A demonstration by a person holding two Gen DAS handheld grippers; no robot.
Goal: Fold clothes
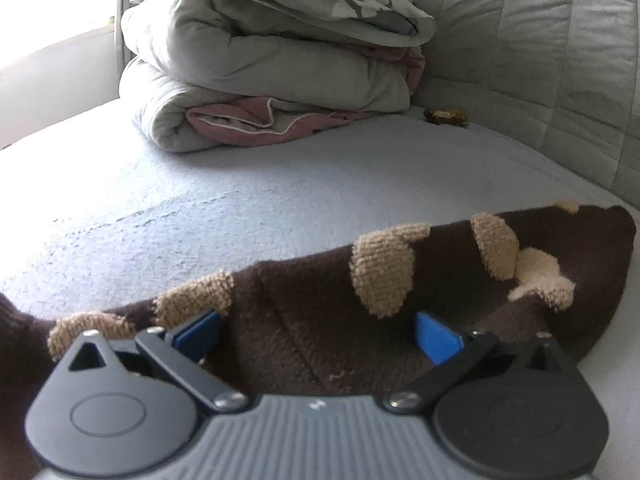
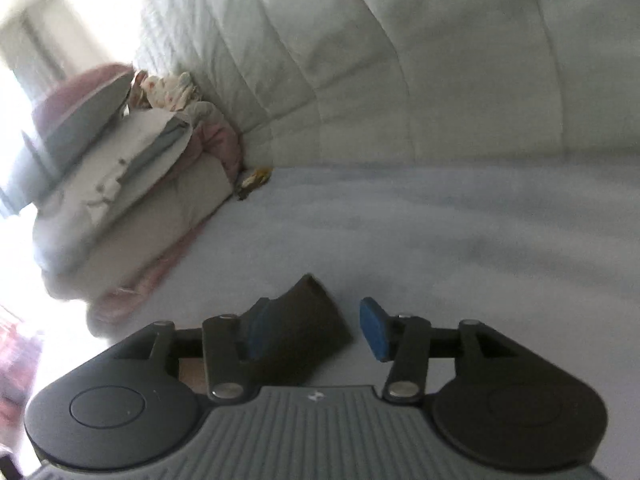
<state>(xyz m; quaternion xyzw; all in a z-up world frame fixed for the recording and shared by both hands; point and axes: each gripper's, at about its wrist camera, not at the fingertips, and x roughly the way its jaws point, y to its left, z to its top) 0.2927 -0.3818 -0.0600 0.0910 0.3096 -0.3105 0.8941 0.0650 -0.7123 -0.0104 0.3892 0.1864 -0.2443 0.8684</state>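
A dark brown knitted garment with tan patches lies on the pale blue bed sheet, its far edge raised into a fold. My left gripper is open, its blue pads spread wide just over the brown cloth. In the right wrist view a corner of the brown garment sits between the fingers, against the left blue pad. My right gripper is open, and the right pad stands apart from the cloth.
A stack of folded grey and pink duvets sits at the back of the bed; it also shows in the right wrist view. A quilted headboard runs behind. A small brown object lies by the headboard.
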